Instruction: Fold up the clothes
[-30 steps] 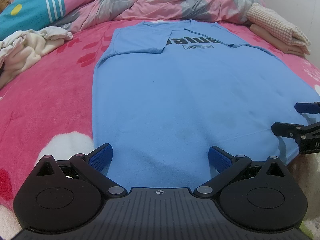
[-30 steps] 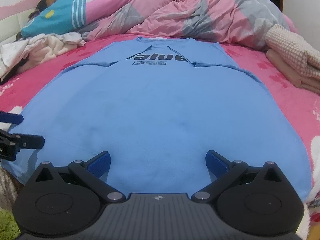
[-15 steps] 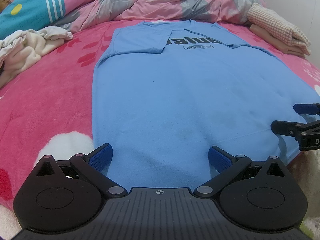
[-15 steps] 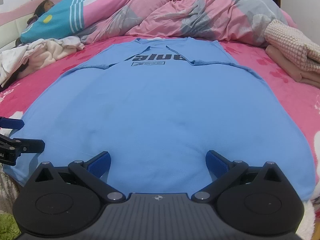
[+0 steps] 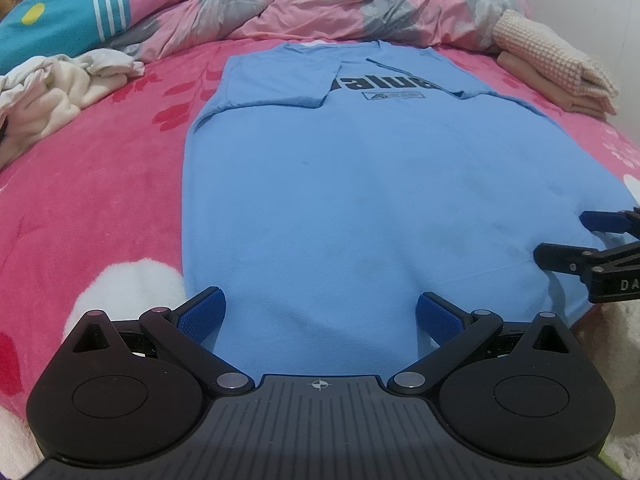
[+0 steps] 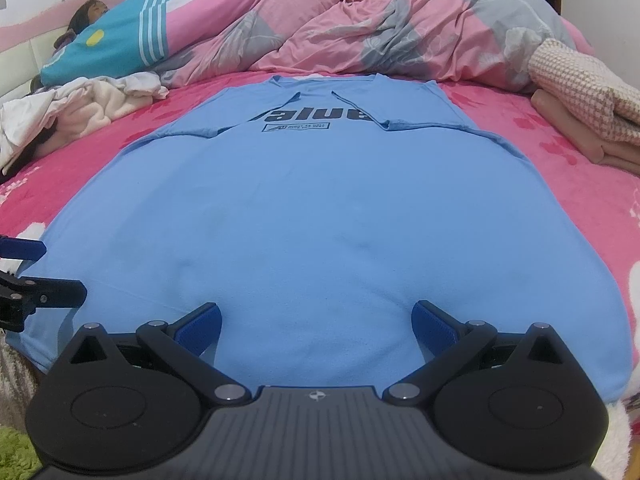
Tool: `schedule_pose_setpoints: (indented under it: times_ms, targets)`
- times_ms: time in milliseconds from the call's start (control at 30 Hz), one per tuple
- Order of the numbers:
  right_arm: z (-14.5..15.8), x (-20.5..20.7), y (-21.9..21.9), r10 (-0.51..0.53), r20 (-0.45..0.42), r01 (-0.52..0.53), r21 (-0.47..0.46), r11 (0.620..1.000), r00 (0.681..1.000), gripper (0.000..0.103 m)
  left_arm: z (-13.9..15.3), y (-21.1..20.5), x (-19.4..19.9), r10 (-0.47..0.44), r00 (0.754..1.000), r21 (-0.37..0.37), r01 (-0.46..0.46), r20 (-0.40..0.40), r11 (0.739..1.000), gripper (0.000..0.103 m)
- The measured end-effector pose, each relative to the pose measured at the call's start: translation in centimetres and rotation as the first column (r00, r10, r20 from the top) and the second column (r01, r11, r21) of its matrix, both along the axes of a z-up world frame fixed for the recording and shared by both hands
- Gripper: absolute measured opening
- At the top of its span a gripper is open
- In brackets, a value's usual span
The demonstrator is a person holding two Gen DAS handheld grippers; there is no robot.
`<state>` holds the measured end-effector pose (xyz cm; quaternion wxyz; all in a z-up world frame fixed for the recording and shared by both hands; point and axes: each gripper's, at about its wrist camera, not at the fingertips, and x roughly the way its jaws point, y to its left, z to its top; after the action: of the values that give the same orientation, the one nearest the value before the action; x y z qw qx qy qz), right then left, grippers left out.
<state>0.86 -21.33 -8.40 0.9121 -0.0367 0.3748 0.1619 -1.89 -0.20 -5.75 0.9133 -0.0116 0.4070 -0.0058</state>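
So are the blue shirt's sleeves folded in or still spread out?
Folded in: both sleeves of the blue shirt lie over its chest, covering the print's ends.

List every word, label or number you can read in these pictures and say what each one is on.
"alue": large dark print across the chest of the blue T-shirt; folded-in sleeves cover both ends of the word.
Boxed line under that print: too small to read.
"DA": white letters on the right gripper body, cut off at the frame edge in the left wrist view.
Nothing else is legible.

A bed with a fuzzy pink flowered blanket (image 5: 100, 200) carries a flat light-blue T-shirt (image 5: 360, 200) — around it a rumpled pink-and-grey quilt (image 6: 380, 20), crumpled cream clothes (image 5: 52, 92), folded beige knitwear (image 6: 580, 92).
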Motion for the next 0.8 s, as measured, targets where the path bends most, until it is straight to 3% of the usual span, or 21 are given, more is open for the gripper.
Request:
schedule_pose_setpoints:
  times_ms: [167,467,800]
  targets:
    - [0.0,-0.1,-0.1,0.003,0.008,-0.003,0.001,1.0,1.0,0.103,0.9,1.1,-1.5,0.064,0.998,-0.019,-0.064,-0.004,0.998,0.103]
    - [0.6,-0.2,0.8,0.006,0.03,-0.005,-0.025,1.0,1.0,0.103,0.4,2.9,-3.1,0.234,0.965,0.028,-0.232,-0.118,0.972,0.103]
    - [2.0,-1.8,5.9,0.175,0.139,-0.171,-0.038,0.985,0.975,0.101,-0.8,2.6,-3.9,0.257,0.947,0.071,-0.248,-0.195,0.966,0.103]
